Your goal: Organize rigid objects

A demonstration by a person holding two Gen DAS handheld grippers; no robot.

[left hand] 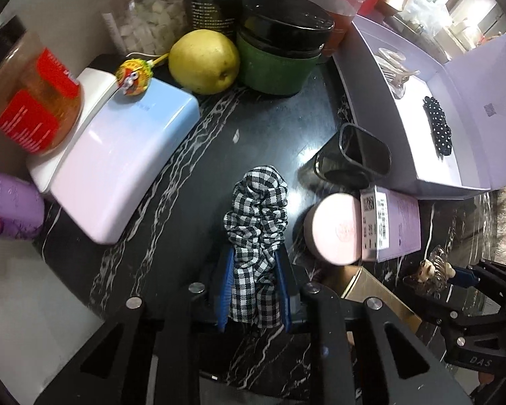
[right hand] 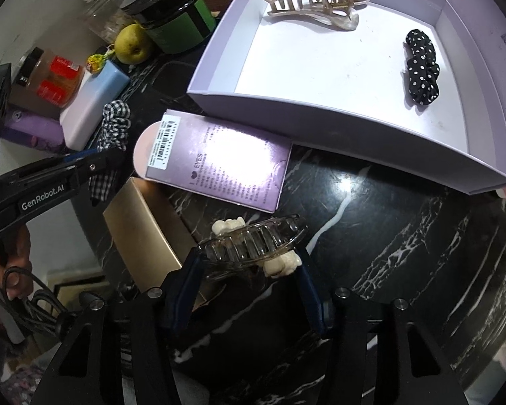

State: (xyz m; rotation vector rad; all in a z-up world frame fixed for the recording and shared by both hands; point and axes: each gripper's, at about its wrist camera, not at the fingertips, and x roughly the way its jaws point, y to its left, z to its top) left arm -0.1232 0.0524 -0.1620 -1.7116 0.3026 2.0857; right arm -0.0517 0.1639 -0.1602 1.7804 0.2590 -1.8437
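Black marble-veined countertop (left hand: 280, 128). Back row — yellow pear (left hand: 204, 61), green jar with black lid (left hand: 280, 57), clear jar of white chunks (left hand: 145, 23), amber jar with red label (left hand: 30, 98). Pale blue-white case (left hand: 118, 165) bears a yellow lollipop (left hand: 133, 72). Purple bottle (left hand: 6, 209) at left edge — partly cut off.

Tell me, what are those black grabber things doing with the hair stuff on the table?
A person is tidying hair things into the lilac box. The left hand-held gripper is shut on a checked scrunchie. The right hand-held gripper has its fingers around a clear claw clip with cream decorations, over the black marble table. Already in the box lie a pearly claw clip and a polka-dot scrunchie.
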